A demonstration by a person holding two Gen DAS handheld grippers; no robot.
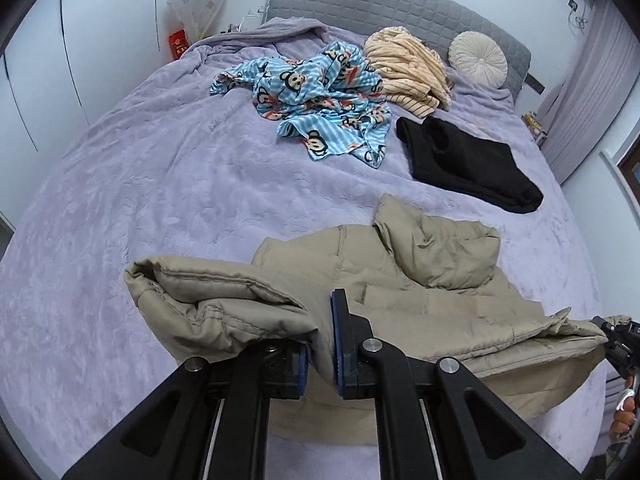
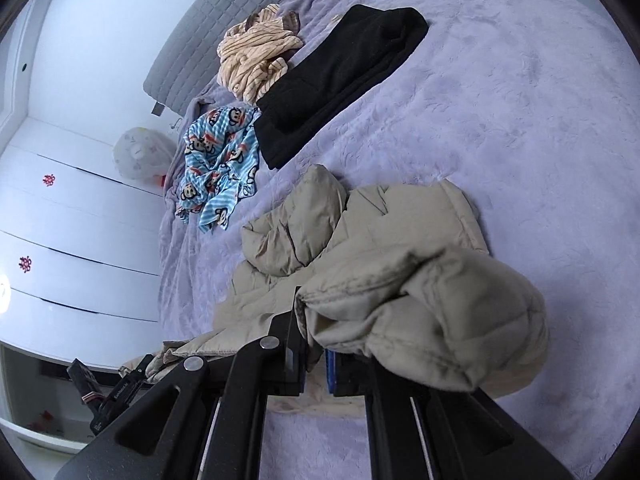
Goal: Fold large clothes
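Beige padded fabric fills the narrow gap of the left tool (image 1: 320, 344), whose blue-padded fingers are pressed nearly together, pinching a bunched edge of the puffy beige quilted jacket (image 1: 424, 276). A folded, stitched portion of that jacket drapes over the tool's left finger and hangs out to the side. The right tool (image 2: 316, 360) likewise has its fingers drawn close on a thick wad of the same jacket (image 2: 360, 240), and a bulging fold of cloth spills over its right finger, hiding it. In the left wrist view the right tool (image 1: 618, 340) shows at the far right edge, at the jacket's other end.

The jacket lies rumpled on the near part of the lilac plush bed cover (image 1: 140, 184), its body spread between the two tools with a crumpled hump rising at its far side. Beyond it lie a flat black fleece garment (image 1: 468, 160), a crumpled blue striped cloth printed with monkey faces (image 1: 320, 96), and a heap of cream striped fabric (image 1: 408, 68), near a round pleated cream cushion (image 1: 478, 58) by the grey quilted headboard (image 1: 380, 0).
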